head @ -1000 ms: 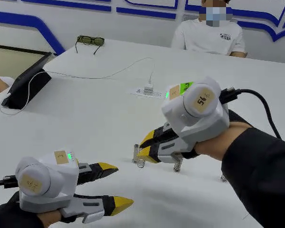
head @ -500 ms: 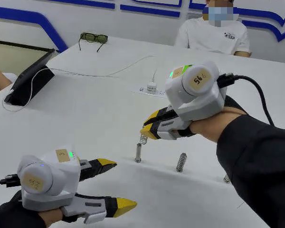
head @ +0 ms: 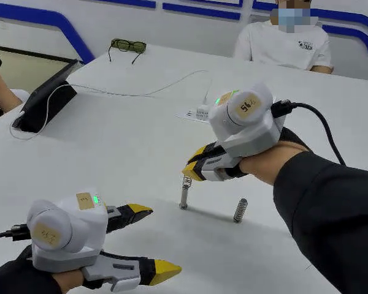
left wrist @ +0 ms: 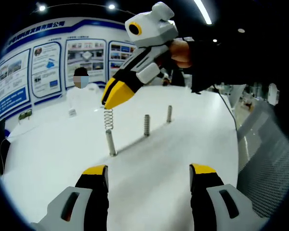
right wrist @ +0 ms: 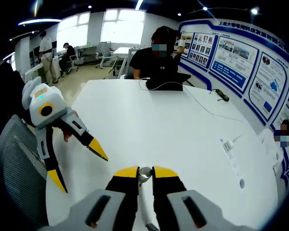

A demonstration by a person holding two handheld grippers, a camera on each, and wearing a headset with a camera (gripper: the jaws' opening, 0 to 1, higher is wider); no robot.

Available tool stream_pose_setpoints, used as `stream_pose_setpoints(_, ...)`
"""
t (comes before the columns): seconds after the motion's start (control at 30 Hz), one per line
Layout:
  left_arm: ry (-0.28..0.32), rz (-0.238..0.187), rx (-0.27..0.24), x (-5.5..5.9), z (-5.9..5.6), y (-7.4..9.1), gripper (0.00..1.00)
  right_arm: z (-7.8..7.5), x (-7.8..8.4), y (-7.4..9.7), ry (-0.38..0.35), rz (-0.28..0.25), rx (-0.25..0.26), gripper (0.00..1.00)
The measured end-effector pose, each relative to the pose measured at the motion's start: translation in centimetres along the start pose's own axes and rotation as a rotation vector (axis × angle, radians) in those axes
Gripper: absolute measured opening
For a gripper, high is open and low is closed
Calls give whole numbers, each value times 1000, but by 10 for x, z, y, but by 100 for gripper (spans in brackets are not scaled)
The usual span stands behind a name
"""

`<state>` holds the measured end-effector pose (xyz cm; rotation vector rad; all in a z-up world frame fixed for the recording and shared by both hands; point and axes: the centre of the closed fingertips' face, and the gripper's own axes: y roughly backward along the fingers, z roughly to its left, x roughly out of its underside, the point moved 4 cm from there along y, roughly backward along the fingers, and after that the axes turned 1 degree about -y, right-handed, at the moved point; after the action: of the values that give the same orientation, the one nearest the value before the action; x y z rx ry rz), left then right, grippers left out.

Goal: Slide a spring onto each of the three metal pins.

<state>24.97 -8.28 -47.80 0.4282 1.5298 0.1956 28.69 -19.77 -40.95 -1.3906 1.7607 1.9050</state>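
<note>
1. Right yellow-tipped gripper (head: 191,171): clamped on small coiled steel spring (head: 186,182), poised just above bare upright metal pin (head: 184,199).
2. Left yellow-tipped gripper (head: 158,240): jaws apart, idle.
3. Next, probably: straight descent along pin axis, then release.

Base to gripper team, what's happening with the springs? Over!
Right gripper shut on spring, just above bare pin. Left gripper open, off to the side. Nothing in the way.

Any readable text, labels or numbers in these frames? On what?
"56" plus an unclear third digit, handwritten: tag on the right gripper.
Handwritten number, blurred: label on the left gripper.
Chinese characters, too small to read: wall banner.
Unreadable: posters, shirt logo.
</note>
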Motion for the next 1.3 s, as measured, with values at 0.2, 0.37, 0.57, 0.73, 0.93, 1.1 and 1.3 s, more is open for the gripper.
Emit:
stream_pose_setpoints(0.2,4,2,4,1,0,-1,71,0,1,-3,-2,3,-1,12)
stream_pose_setpoints(0.37,7,1,3,2,0,0,70,0,4,-9,-4,17,-4,12)
stream_pose_setpoints(0.57,13,4,1,5,1,0,70,1,11,-18,-13,37,-10,12)
stream_pose_setpoints(0.73,16,7,1,6,2,-1,70,2,17,-26,-17,53,-14,12)
stream_pose_setpoints(0.93,18,9,3,6,2,-2,70,3,26,-34,-28,69,-16,12)
stream_pose_setpoints(1.1,22,13,3,8,2,-2,70,4,30,-38,-36,76,-18,12)
stream_pose_setpoints(1.3,26,14,-2,9,3,-1,70,5,33,-43,-37,85,-20,12)
